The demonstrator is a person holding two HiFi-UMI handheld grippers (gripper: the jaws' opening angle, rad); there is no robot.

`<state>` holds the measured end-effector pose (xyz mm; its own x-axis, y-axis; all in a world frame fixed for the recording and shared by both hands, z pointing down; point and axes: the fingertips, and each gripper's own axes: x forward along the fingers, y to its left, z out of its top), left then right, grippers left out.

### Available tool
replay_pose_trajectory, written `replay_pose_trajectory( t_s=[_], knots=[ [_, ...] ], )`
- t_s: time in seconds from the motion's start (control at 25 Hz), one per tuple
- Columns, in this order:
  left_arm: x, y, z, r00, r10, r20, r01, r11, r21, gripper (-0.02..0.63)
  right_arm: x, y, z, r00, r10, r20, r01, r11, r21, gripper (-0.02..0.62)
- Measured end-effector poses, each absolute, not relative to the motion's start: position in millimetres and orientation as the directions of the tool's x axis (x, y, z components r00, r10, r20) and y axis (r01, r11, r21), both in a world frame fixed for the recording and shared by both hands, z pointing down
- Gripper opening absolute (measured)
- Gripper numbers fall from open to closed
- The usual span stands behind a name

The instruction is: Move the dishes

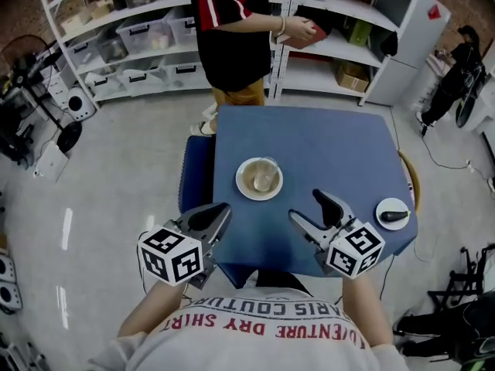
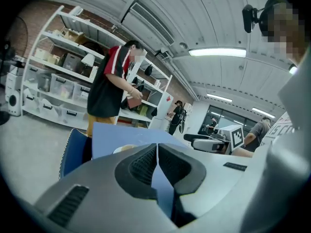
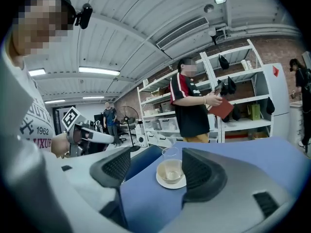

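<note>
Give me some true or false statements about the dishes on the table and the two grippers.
1. A clear drinking glass stands on the round white plate near the middle of the blue table. True.
2. The right gripper is shut on the glass. False: its jaws stand wide apart, short of the plate, and hold nothing.
3. The left gripper has its jaws together with nothing between them. True.
4. The small white saucer at the table's right edge is bare. False: a dark object lies on it.
</note>
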<state>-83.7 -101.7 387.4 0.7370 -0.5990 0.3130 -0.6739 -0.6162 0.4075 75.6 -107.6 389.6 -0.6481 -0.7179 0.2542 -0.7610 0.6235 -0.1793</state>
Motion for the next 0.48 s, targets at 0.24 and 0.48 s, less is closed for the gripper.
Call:
replay_pose_trajectory(
  t_s=[0.24,0.48],
  knots=[
    [-97.5,-120.3,400.0,0.687,-0.638,0.348,-0.723,-0.557,0.407,0.035,63.4,-139.4,416.3,-0.675,-0.673,0.304,-0.732,0.662,-0.160,0.314],
    [-117.8,-138.9,411.0,0.632,-0.670,0.390,-0.770,-0.486,0.413,0.035,45.1,-173.8,440.8,-0.706,-0.618,0.345,-0.696,0.695,-0.179,0.314]
  ],
)
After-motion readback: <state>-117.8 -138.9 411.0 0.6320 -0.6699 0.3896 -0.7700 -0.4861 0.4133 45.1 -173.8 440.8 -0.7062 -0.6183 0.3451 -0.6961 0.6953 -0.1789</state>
